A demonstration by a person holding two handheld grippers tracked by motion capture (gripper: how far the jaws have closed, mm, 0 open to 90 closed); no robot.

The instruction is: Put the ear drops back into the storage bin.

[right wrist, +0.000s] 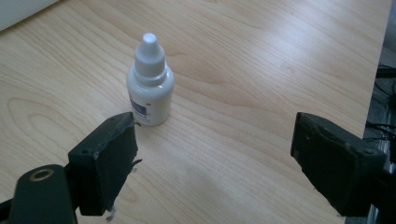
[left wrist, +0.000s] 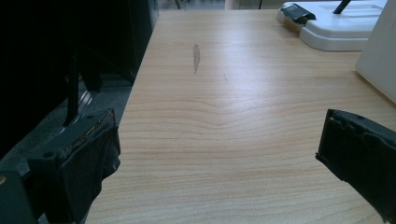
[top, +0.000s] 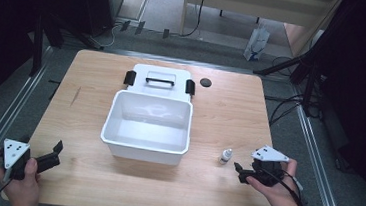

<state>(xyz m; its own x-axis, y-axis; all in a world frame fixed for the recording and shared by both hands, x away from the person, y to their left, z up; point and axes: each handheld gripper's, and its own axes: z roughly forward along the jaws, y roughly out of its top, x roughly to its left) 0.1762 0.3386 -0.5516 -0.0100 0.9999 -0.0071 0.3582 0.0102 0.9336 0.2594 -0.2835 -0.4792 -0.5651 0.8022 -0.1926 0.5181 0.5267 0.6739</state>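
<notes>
Right gripper [right wrist: 215, 156]: two black padded jaws rise from the lower corners of the right gripper view, set wide apart, bare wood between them, nothing held. Just beyond the jaw at lower left stands a small white plastic dropper bottle [right wrist: 149, 81] with a white nozzle cap and a blue-printed label, upright, left of centre in the frame. Whether that jaw touches it, cannot tell. In the high view the same gripper [top: 239, 169] sits at lower right, held in the person's right hand [top: 276, 189], grey three-cornered plate on top, jaws pointing toward the bottle [top: 225, 156], which stands near them.

Left gripper [left wrist: 217, 156]: jaws also spread wide at the lower corners of the left gripper view, empty, over the light wooden table [left wrist: 224, 116]. A grey scuff mark [left wrist: 196, 57] shows on the wood at upper centre. In the high view this gripper [top: 57, 153] lies at lower left, held by the left hand [top: 23, 187], near the table's front edge.

Centre of the high view: an open white rectangular plastic box [top: 148, 126], nothing inside. Its white lid [top: 160, 80], with a black handle and black side clips, lies flat just behind it. A small black round disc [top: 205, 82] rests on the table to the right of the lid, apart from it. The bottle stands right of the box, clear of its wall.
</notes>
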